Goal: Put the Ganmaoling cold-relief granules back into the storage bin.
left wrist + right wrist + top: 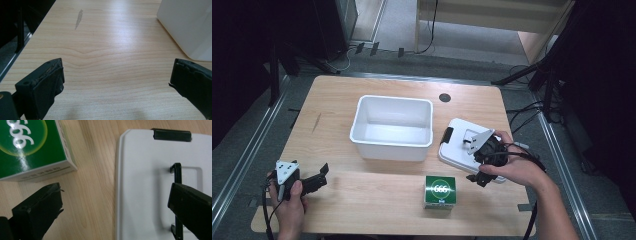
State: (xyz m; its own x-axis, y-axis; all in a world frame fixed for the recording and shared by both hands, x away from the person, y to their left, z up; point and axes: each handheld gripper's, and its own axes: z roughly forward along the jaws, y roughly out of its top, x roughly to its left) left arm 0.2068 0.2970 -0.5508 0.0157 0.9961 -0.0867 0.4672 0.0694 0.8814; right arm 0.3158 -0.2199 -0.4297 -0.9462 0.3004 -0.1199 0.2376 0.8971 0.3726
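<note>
An empty white bin [392, 127] stands mid-table; its corner [187, 25] is at the upper right of the left gripper view. To the right of the bin lies its white lid [456, 136], flat, with a black handle [178, 173] and a black clip [172, 134]. A green box [440, 191] marked 666 sits near the front edge. My right gripper [475, 169] hovers over the lid's left edge, open, one jaw above bare wood and one above the lid [145, 170], with the green box [27, 147] beside it. My left gripper [323, 177] rests open at the front left.
The wooden table [337, 100] has a dark round cable port [444, 97] at the back and a grey smudge [79, 18] on its left part. Dark stands and cables flank the table. Bare wood [112, 55] lies between the left jaws.
</note>
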